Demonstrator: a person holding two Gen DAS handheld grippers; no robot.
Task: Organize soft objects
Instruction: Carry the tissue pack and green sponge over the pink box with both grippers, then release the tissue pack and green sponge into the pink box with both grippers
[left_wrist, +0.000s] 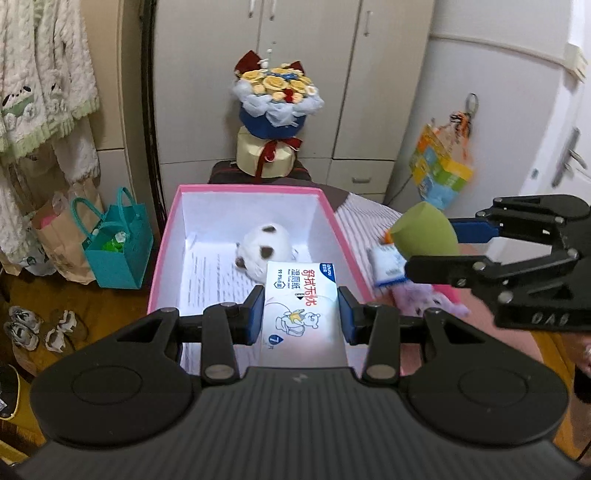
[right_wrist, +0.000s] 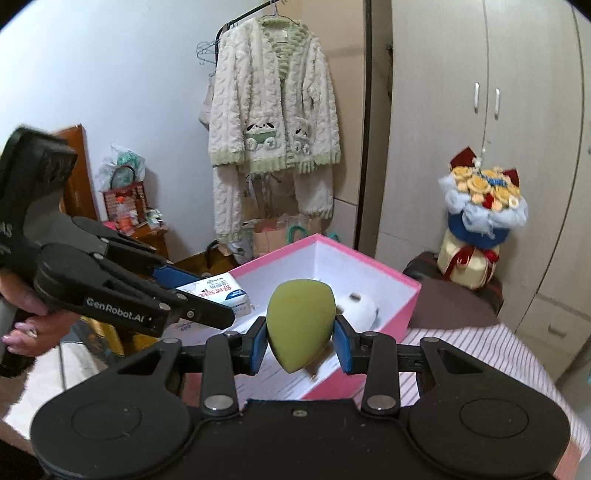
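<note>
Standing by the bed, I saw the pink box (left_wrist: 255, 192) filling the frame centre in the left wrist view, open, with a white plush (left_wrist: 264, 245) already lying inside at its far half. Both carried things sat over or just short of its near rim, so the coming drop turned on that: box ahead and below both sets of fingers. The wipes pack (left_wrist: 301, 306) was pinched flat between the left gripper (left_wrist: 301, 310) pads, long axis pointing away into the box, lower centre of frame. The green sponge (right_wrist: 300, 323), egg-shaped, blunt end up, point down, was squeezed by the right gripper (right_wrist: 300, 341), centre of the right wrist view. Left looked nearer the box interior, I judged. Both grippers tilted downward; a hand (right_wrist: 35, 325) held the left one's handle at left edge.
</note>
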